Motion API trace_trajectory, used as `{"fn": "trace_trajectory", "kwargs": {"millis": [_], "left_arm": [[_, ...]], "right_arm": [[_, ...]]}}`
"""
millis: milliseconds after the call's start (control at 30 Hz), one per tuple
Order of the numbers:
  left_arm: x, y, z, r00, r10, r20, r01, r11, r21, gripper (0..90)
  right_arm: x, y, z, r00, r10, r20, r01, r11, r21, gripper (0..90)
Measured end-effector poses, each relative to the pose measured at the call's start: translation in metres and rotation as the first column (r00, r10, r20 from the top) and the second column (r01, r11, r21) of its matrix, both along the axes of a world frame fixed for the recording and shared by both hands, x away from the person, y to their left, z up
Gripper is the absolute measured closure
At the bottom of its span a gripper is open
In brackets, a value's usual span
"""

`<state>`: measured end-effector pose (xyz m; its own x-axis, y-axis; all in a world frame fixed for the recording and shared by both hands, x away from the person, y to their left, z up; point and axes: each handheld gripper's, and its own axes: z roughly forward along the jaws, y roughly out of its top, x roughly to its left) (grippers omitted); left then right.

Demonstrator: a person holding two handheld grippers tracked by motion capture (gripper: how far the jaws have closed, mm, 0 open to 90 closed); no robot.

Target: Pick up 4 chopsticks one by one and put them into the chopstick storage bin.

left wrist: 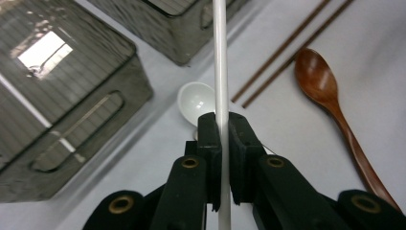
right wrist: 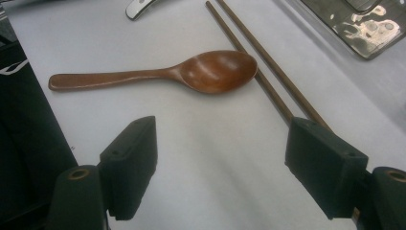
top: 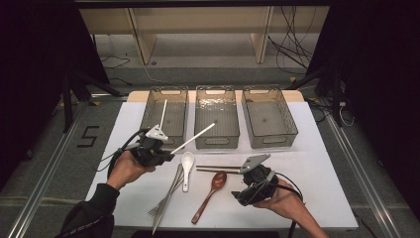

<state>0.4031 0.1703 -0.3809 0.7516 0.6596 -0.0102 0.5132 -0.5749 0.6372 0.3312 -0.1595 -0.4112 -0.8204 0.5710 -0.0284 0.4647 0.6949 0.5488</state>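
Note:
My left gripper [top: 168, 154] is shut on a white chopstick [top: 195, 136] and holds it off the table, slanting up toward the middle bin [top: 217, 141]. In the left gripper view the white chopstick [left wrist: 220, 72] runs straight up between the closed jaws. A second white chopstick [top: 163, 114] leans in the left bin [top: 164, 136]. On the white mat lie a white spoon [top: 187, 162], a pair of brown chopsticks [top: 218, 169] and a wooden spoon [top: 210, 191]. My right gripper [top: 242, 182] stands open [right wrist: 220, 158] just short of the wooden spoon [right wrist: 191, 72], one jaw over the near ends of the brown chopsticks [right wrist: 268, 72].
A third, empty grey bin [top: 270, 136] stands at the back right. Several metal utensils [top: 167, 198] lie near the mat's front edge, left of the wooden spoon. The white spoon [left wrist: 196, 100] lies below the left gripper's jaws.

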Motion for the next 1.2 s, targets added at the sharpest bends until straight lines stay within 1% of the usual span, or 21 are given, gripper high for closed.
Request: {"fn": "trace_trajectory", "kwargs": {"millis": [100,133,300,467,533,567,633,700,867,1000,1100,1200], "left_arm": [[0.008,0.003,0.004,0.9997,0.024,0.007,-0.024,0.9997,-0.010,84.6],[0.010,0.004,0.005,0.9995,0.027,0.014,-0.027,0.9996,-0.006,84.6],[0.024,0.009,0.010,0.9979,0.062,0.019,-0.062,0.9981,0.001,84.6],[0.041,0.016,0.015,0.9929,0.117,0.023,-0.116,0.9932,-0.007,84.7],[0.049,0.019,0.015,0.9895,0.143,0.024,-0.142,0.9897,-0.013,84.7],[0.053,0.021,0.016,0.9883,0.151,0.022,-0.151,0.9885,-0.009,84.7],[0.060,0.025,0.015,0.9834,0.181,0.020,-0.180,0.9835,-0.011,84.7],[0.068,0.029,0.015,0.9801,0.198,0.016,-0.198,0.9802,-0.009,84.7],[0.084,0.034,0.014,0.9683,0.249,0.014,-0.249,0.9682,-0.026,84.7],[0.096,0.036,0.011,0.9617,0.274,0.001,-0.274,0.9614,-0.026,84.7],[0.102,0.036,0.008,0.9580,0.287,-0.002,-0.287,0.9577,-0.024,84.7],[0.108,0.037,0.007,0.9507,0.310,-0.011,-0.310,0.9503,-0.027,84.6]], "right_arm": [[0.000,0.000,0.000,1.0000,-0.002,-0.002,0.002,1.000,0.000,27.5],[0.000,-0.001,0.000,1.0000,-0.004,-0.003,0.004,1.000,0.000,27.5],[0.000,-0.001,-0.001,1.0000,-0.003,-0.006,0.003,1.000,0.002,27.5],[0.000,0.000,-0.001,1.0000,-0.002,-0.007,0.002,1.000,-0.002,27.7],[0.000,0.000,-0.002,1.0000,-0.005,-0.006,0.005,1.000,-0.001,27.7],[0.000,0.000,-0.002,0.9999,-0.006,-0.010,0.006,1.000,-0.001,27.7],[0.001,0.000,-0.002,0.9999,-0.004,-0.012,0.004,1.000,-0.002,27.8],[0.001,-0.001,-0.002,0.9999,-0.004,-0.012,0.004,1.000,-0.001,27.9],[0.001,-0.001,-0.002,0.9999,-0.005,-0.015,0.005,1.000,-0.004,27.9],[0.001,-0.001,-0.002,0.9999,-0.003,-0.016,0.003,1.000,-0.006,28.0],[0.001,-0.001,-0.002,0.9999,-0.003,-0.016,0.003,1.000,-0.005,28.0],[0.001,-0.001,-0.002,0.9998,-0.006,-0.018,0.006,1.000,-0.002,28.1]]}}
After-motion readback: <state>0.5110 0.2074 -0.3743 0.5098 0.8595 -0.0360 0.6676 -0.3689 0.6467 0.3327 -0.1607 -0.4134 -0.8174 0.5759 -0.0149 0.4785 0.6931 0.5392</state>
